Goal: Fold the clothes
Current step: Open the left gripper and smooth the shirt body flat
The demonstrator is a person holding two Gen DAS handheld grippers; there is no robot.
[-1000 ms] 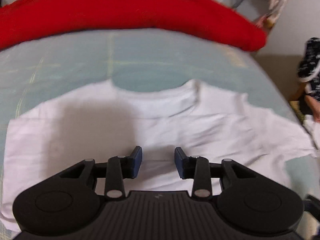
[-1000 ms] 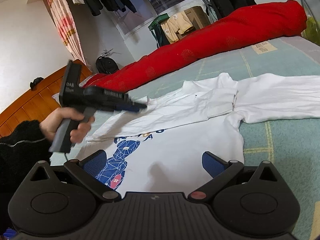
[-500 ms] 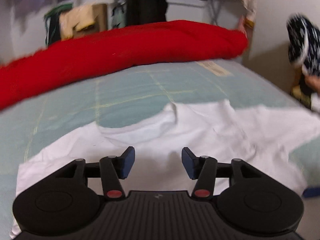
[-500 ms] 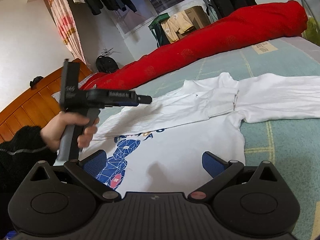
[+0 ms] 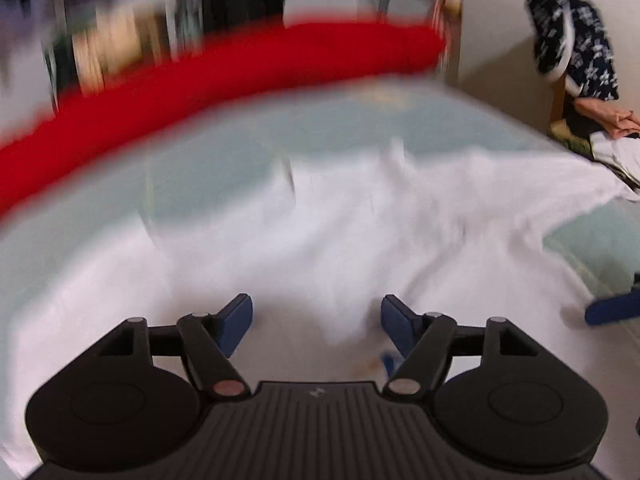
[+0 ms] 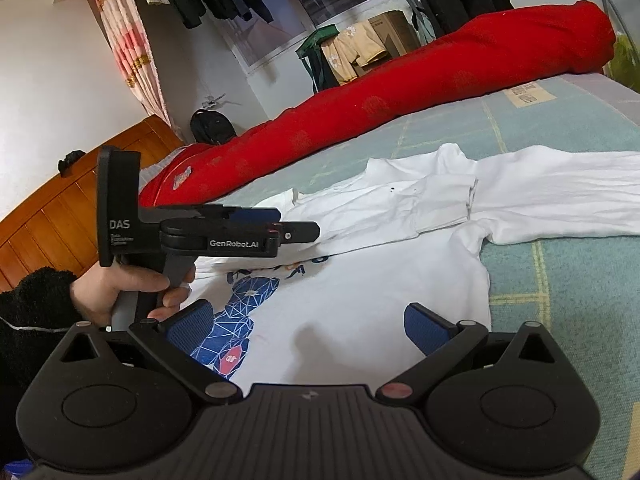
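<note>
the white shirt [image 6: 360, 304] is lying spread on the bed [image 6: 560, 264], its printed front facing up and one sleeve folded across the chest. the left gripper [image 5: 316, 316] is hovering above the shirt with its jaws released; they have just been opening, and nothing is sitting between them, only blurred white cloth showing beyond and below the blue pads. in the right wrist view a hand [image 6: 120, 292] in a dark fuzzy sleeve is holding that gripper just over the shirt's folded edge. the right gripper [image 6: 308, 324] is hanging above the shirt's lower part, its jaws spread wide and grasping nothing. a long red blanket roll [image 6: 400, 104] is lying well beyond both jaws along the bed's far side.
</note>
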